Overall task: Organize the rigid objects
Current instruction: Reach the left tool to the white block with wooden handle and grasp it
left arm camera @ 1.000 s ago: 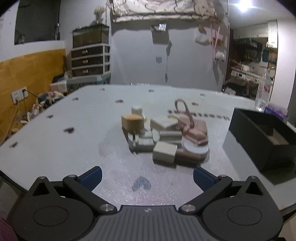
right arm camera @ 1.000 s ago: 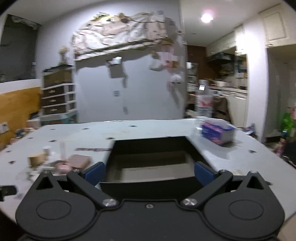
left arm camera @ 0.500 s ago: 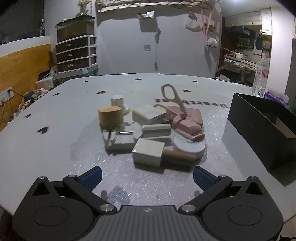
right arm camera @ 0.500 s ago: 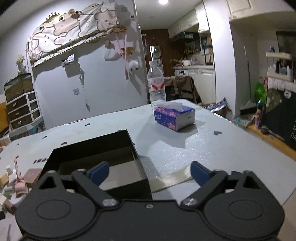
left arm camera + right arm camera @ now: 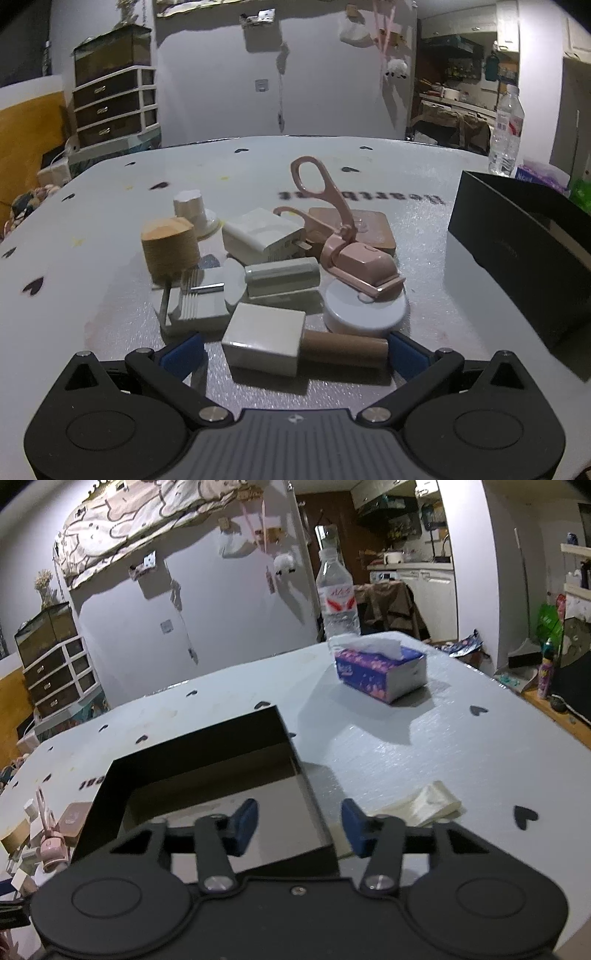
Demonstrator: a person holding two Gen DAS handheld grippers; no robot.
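Black box [image 5: 207,760] looks empty. Left claw [image 5: 291,352] spread around white block [image 5: 264,338]; right claw [image 5: 298,825] part-spread, holding nothing.

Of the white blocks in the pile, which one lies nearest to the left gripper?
The white block with the brown handle. It sits just ahead of the open left gripper, while the white charger lies farther back.

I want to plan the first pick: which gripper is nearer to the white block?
Left. The left gripper brackets the white block; the right gripper straddles the black box wall.
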